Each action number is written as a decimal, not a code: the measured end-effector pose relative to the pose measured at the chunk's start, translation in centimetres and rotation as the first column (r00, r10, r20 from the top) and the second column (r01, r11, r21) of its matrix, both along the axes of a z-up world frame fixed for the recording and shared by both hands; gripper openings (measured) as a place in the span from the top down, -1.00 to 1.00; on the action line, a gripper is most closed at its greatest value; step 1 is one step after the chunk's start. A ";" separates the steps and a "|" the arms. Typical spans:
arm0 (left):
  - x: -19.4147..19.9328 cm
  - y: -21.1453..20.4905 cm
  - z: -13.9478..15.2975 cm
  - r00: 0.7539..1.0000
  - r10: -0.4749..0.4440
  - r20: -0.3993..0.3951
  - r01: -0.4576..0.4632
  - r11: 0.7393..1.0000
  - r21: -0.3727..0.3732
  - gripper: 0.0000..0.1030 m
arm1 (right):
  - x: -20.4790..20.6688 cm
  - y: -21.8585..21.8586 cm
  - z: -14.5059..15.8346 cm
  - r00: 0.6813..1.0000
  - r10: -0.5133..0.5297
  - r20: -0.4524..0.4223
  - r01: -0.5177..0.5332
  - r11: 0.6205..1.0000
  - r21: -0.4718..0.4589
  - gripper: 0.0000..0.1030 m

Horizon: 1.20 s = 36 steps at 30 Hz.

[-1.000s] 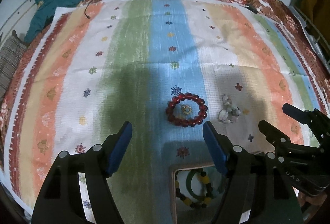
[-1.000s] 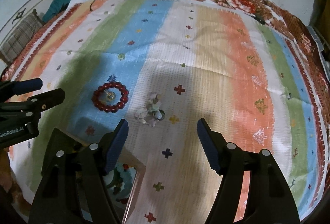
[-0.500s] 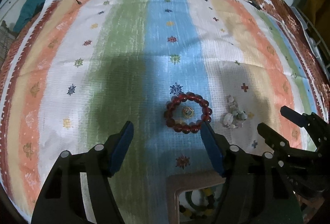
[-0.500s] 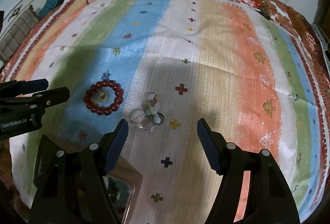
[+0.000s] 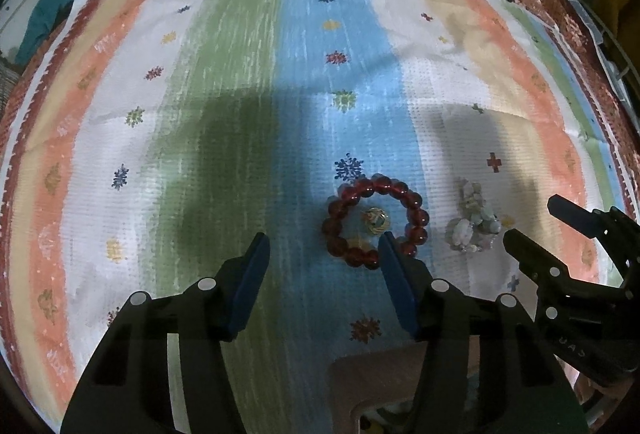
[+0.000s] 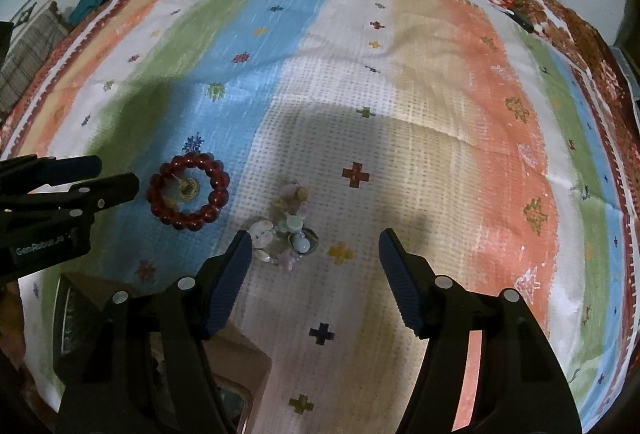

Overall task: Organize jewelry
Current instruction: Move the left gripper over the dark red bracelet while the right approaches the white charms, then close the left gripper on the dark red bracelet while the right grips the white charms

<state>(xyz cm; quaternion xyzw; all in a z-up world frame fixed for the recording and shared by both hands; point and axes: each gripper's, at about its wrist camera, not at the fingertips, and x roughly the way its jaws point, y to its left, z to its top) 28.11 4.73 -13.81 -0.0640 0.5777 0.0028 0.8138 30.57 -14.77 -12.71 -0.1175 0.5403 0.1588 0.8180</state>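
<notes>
In the left wrist view, the left gripper [image 5: 322, 254] fills the lower centre, its jaws apart and just now closing, with only striped cloth [image 5: 248, 82] between them. The red bead bracelet [image 5: 376, 220] lies just right of centre, touching the right fingertip's edge in the picture, a small gold ring [image 5: 376, 221] inside it.

In the right wrist view, the right gripper [image 6: 314, 254] stands spread, jaws closing slightly, empty. The pale bead cluster [image 6: 286, 226] lies just beside its left fingertip; the bracelet sits at centre left.
</notes>
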 end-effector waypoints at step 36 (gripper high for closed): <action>2.2 -1.0 -3.9 0.997 -0.047 -0.055 0.048 0.998 0.032 0.69 | 2.3 1.2 -3.0 0.996 0.051 -0.075 -0.049 0.998 0.026 0.76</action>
